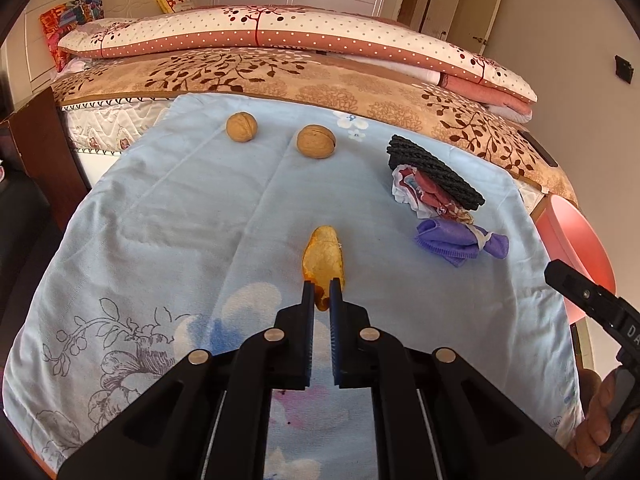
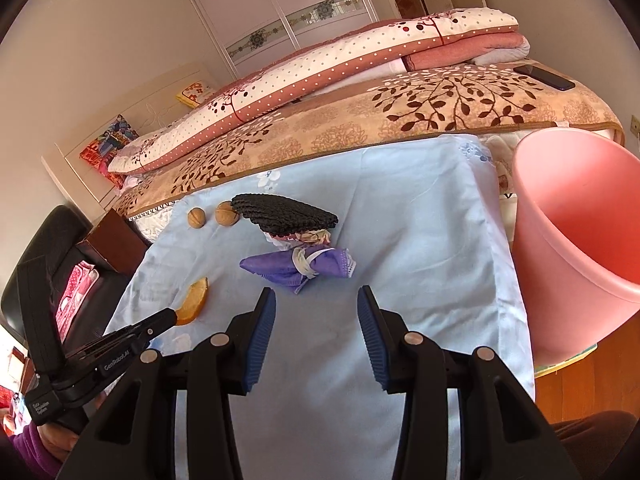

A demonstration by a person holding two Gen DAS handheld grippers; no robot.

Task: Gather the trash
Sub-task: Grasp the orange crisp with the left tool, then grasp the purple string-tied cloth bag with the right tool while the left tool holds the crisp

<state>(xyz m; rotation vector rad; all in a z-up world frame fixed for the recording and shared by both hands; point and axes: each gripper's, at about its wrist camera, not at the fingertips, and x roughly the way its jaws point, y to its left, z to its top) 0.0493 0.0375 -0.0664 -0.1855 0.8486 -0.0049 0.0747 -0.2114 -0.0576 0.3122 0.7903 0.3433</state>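
An orange peel lies on the light blue cloth. My left gripper is shut on the peel's near end; it also shows in the right wrist view at the peel. Two walnuts lie farther back. A crumpled wrapper sits under a black woven mat, with a purple cloth bundle in front. My right gripper is open and empty, just short of the purple bundle. A pink bin stands at the right.
The cloth covers a table against a bed with a brown leaf-pattern blanket and folded quilts. A phone lies on the bed. A dark chair stands at the left.
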